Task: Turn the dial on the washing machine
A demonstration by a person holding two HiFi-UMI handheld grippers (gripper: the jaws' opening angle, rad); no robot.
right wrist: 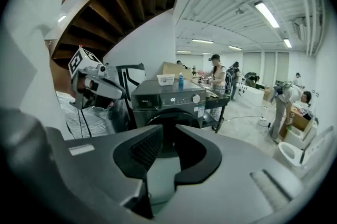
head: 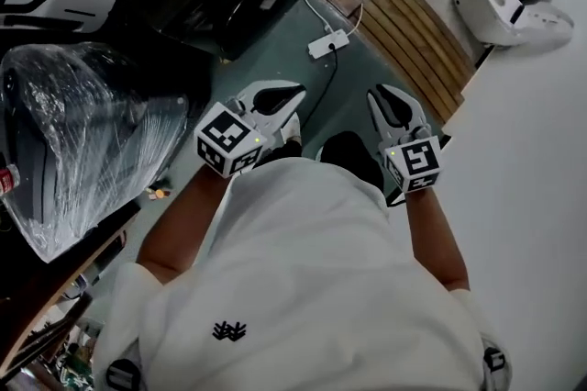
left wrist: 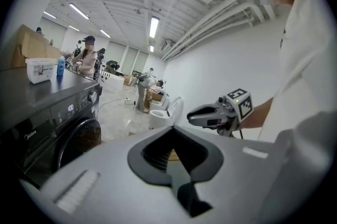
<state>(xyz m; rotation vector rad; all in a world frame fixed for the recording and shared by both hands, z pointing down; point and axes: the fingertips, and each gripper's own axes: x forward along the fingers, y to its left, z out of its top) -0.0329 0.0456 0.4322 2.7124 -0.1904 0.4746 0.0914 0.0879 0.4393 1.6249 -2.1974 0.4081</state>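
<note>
1. I held both grippers side by side just above my white shirt (head: 303,270), near the middle of the head view. They pointed toward the top of the frame and touched nothing.
2. The left gripper (left wrist: 169,132) was clenched. Its tips met at a point, with nothing caught between them.
3. The right gripper (right wrist: 168,131) was released slightly. A narrow gap showed between its tips, and nothing sat in that gap.
4. The washer (right wrist: 174,107), a dark front-loader, stood at the centre of the right gripper view, well apart from both grippers.
5. Its dial (right wrist: 196,98), a pale round knob, sat at the right end of the control panel, to the right of a lit display (right wrist: 172,98).
6. On top of the washer, a white box (right wrist: 165,79) and a blue bottle (right wrist: 180,79) stood side by side.
7. In the left gripper view the washer filled the left edge, and the right gripper hung in the air right of centre.
8. In the head view a large plastic-wrapped bundle (head: 83,123) filled the left side.
9. A white power strip (head: 328,43) lay on the floor at upper centre, with wooden slats (head: 413,31) just to its right.
10. A white toilet (head: 500,4) stood in the upper right corner.
11. People (right wrist: 216,75) stood far off in the background of both gripper views.
</note>
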